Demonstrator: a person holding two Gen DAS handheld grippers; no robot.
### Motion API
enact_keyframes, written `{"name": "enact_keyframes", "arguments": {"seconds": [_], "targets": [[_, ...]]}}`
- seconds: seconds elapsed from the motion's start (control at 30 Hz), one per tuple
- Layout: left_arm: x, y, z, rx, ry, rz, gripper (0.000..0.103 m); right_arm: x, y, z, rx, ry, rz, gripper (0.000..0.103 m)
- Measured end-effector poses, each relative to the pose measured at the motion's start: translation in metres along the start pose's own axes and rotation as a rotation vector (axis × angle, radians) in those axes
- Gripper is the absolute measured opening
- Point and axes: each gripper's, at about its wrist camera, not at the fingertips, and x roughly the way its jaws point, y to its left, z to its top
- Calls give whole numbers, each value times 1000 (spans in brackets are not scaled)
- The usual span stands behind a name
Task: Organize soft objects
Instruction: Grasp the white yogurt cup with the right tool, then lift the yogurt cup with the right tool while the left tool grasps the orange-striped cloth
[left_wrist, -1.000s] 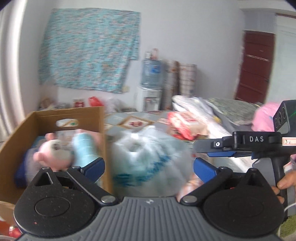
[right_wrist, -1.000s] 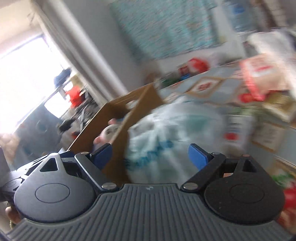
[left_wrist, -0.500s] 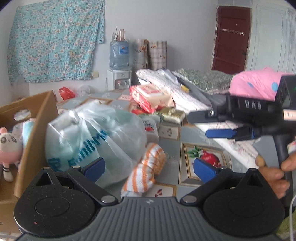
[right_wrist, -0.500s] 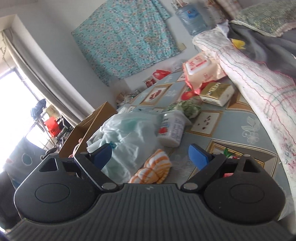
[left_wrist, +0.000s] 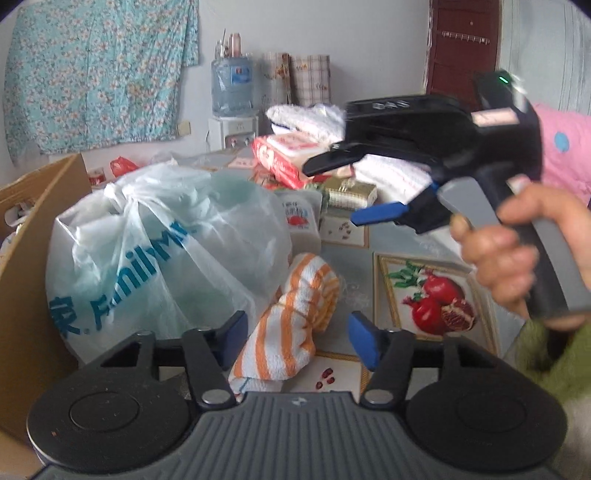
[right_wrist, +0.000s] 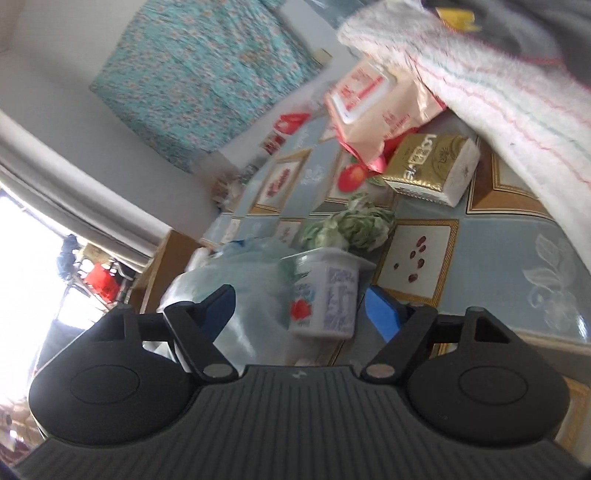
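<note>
Two tongs closing: left tongs (left_wrist: 295, 341) narrowing around striped towel (left_wrist: 291, 317), not yet gripping; right tongs (right_wrist: 299, 308) fairly wide, straddling white pack (right_wrist: 325, 295). Likely grasps next.

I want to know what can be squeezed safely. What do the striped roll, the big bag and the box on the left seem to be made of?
Striped roll: terry-like cloth, matte, with a fuzzy looped surface, probably a towel. Big bag: thin plastic film, translucent and glossy, creased and knotted on top. Box: brown cardboard, matte and stiff, with a straight cut edge.
</note>
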Motion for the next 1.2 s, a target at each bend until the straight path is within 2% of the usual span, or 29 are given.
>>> {"name": "enact_keyframes", "arguments": {"seconds": [0.13, 0.37, 0.4, 0.43, 0.6, 0.67, 0.8, 1.0, 1.2], "targets": [[10, 1, -2, 9, 22, -10, 58, 28, -5, 10, 33, 33, -44, 74], [21, 1, -6, 26, 31, 10, 58, 62, -10, 18, 57, 106, -53, 68], [21, 1, -6, 21, 31, 8, 58, 67, -11, 18, 62, 116, -52, 63], [21, 2, -6, 17, 30, 7, 58, 72, -13, 19, 71, 122, -48, 51], [19, 1, -7, 14, 30, 16, 53, 77, -12, 18, 42, 110, -27, 51], [17, 1, -7, 11, 34, 16, 52, 67, -9, 15, -8, 88, -32, 51], [12, 4, -8, 3, 39, 13, 52, 41, 4, 4, -193, 29, -71, 51], [8, 5, -12, -10, 46, 20, 51, -1, 16, -26, -449, -49, -168, 51], [3, 2, -14, -9, 65, 12, 51, -39, 17, -59, -630, -90, -238, 51]]}}
